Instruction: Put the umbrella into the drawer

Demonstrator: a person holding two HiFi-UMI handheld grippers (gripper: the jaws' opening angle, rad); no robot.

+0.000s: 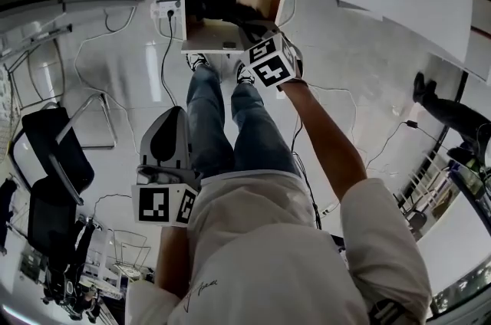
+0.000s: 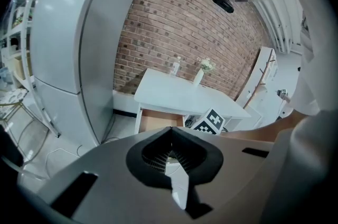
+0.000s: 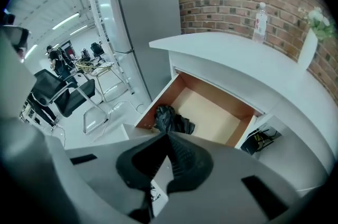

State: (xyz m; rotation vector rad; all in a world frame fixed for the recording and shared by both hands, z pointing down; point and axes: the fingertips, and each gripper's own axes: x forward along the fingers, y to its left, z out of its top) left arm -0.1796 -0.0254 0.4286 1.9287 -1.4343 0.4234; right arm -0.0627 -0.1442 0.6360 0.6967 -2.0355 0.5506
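The right hand-held gripper hangs pointing steeply down, its two dark ribbed jaws clenched together with nothing between them. Just beyond and below its tips lies the black folded fabric umbrella. It rests inside the open wooden drawer, tucked into the near corner on the gripper's left, with the rest of the drawer floor bare.

The umbrella appears already delivered and let go, so what likely remains is backing away cleanly. The closed tips should keep clear of the loose fabric and not snag it.

The drawer's white front edge sits directly under the gripper. The white curved tabletop overhangs the drawer's far side, so room is tight ahead and freer above and behind. Open floor spreads to the left.

The left gripper is well back, jaws also together and empty.
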